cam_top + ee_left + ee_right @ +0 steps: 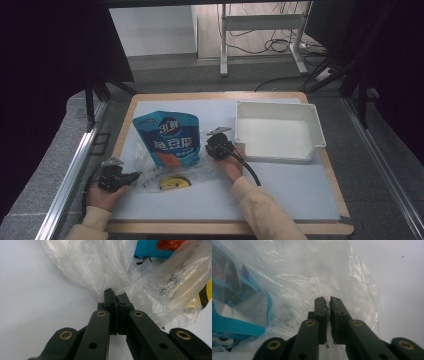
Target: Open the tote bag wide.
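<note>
A clear plastic bag (150, 172) lies crumpled on the pale mat, under and around a blue snack pouch (169, 136) with an orange patch. A yellow and black item (175, 183) sits inside the bag near its front. My left gripper (134, 176) is shut on the bag's left edge; in the left gripper view its jaws pinch the film (115, 293). My right gripper (214, 141) holds the bag's right edge beside the pouch. Its jaws are closed on the clear plastic (328, 301) in the right gripper view, with the blue pouch (234, 326) at the left.
A white rectangular tray (278, 131) stands empty on the mat's right half, just right of my right gripper. The mat (280, 190) rests on a wooden board (225, 228). Metal rails run along both sides of the table.
</note>
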A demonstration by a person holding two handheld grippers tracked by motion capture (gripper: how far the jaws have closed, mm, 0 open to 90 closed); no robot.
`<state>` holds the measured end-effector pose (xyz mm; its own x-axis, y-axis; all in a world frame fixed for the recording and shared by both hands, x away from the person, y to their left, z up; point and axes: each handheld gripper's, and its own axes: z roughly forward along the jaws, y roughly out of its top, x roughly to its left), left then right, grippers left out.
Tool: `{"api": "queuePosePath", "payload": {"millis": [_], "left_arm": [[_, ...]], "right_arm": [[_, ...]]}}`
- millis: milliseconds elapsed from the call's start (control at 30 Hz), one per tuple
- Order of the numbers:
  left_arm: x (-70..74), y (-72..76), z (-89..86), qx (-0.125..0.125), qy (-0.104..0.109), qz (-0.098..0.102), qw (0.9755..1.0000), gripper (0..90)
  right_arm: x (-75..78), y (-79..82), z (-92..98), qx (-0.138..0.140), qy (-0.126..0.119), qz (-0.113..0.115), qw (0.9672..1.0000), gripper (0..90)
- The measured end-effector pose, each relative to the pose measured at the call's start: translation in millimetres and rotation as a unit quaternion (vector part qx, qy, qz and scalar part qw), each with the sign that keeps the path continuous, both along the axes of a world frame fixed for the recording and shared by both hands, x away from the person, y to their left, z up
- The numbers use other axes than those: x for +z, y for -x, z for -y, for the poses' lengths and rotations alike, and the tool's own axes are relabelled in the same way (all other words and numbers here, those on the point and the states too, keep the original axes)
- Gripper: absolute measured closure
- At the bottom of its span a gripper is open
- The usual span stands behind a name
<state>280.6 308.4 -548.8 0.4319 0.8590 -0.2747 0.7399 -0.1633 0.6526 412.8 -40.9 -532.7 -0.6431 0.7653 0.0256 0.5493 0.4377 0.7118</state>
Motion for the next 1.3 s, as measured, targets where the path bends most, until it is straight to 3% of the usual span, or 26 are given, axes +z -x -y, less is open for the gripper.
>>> {"api": "queuePosePath", "payload": {"millis": [167,233,367,400,633,800,900,967,1167,1300], "left_arm": [[0.1,-0.1,0.4,-0.001,0.0,0.0,1.0,89.7],[0.2,-0.1,0.7,0.0,0.0,0.001,1.0,89.7],[0.6,0.1,1.1,-0.001,0.0,0.002,1.0,89.6],[0.5,-0.1,1.2,-0.002,0.0,0.002,1.0,89.6],[1.1,-0.1,1.6,-0.002,0.0,0.004,1.0,89.5],[1.4,-0.1,1.7,-0.001,0.003,0.005,1.0,89.5],[1.7,-0.1,2.0,-0.001,0.003,0.005,1.0,89.6],[2.2,0.2,2.1,-0.001,0.003,0.006,1.0,89.6],[3.0,0.5,2.4,-0.001,0.004,0.006,1.0,89.6],[3.6,0.6,2.3,-0.001,0.004,0.006,1.0,89.7]], "right_arm": [[13.5,4.6,3.9,-0.008,-0.009,0.022,0.9997,67.6],[21.3,6.6,7.1,-0.011,-0.02,0.034,0.9992,64.5],[39.0,11.3,14.8,-0.005,-0.058,0.036,0.9977,59.3],[43.6,13.8,15.6,-0.004,-0.057,0.042,0.9975,57.9],[76.1,34.4,19.3,-0.003,-0.074,0.074,0.9945,55.9],[100.7,50.2,28.9,0.015,-0.102,0.093,0.9903,63.8],[111.7,63.6,33.4,0.043,-0.107,0.101,0.9882,75.3],[115.8,72.4,35.2,0.06,-0.111,0.094,0.9875,81.2],[114.7,92.8,35.2,0.103,-0.105,0.089,0.985,88.5],[101.8,95.6,26.5,0.122,-0.096,0.072,0.9852,88.6]]}}
